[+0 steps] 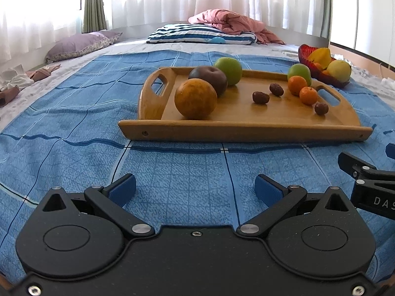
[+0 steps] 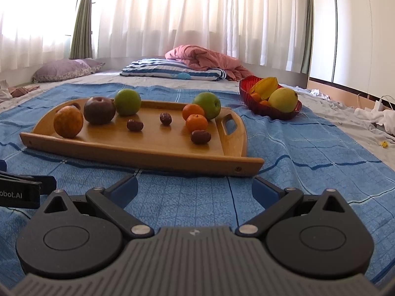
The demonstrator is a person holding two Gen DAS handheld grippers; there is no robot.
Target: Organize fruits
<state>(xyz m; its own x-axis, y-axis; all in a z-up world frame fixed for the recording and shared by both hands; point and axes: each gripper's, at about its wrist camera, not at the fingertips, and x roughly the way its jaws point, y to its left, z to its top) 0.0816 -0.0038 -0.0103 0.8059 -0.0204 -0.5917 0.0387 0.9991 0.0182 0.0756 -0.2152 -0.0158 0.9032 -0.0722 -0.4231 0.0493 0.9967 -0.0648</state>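
Observation:
A wooden tray [image 1: 246, 129] [image 2: 138, 159] lies on the blue blanket. It holds a large orange [image 1: 195, 98] [image 2: 68, 121], a dark plum-coloured fruit [image 1: 209, 79] [image 2: 99, 110], two green apples [image 1: 229, 67] [image 2: 208, 105], two small tangerines [image 1: 308, 95] [image 2: 196, 122] and three brown dates [image 1: 260, 97] [image 2: 200, 137]. A red glass bowl [image 1: 323, 75] [image 2: 271, 113] behind the tray's right end holds a starfruit, a yellow fruit and small oranges. My left gripper [image 1: 195, 190] and right gripper [image 2: 195, 187] are open and empty, low over the blanket in front of the tray.
The blue blanket [image 1: 74, 113] covers a bed. Pillows [image 1: 200, 34] and a pink quilt [image 1: 232, 23] lie at the far end under white curtains. Clothes [image 2: 377, 118] and cables lie on the right. The other gripper shows at the left wrist view's right edge [image 1: 370, 182].

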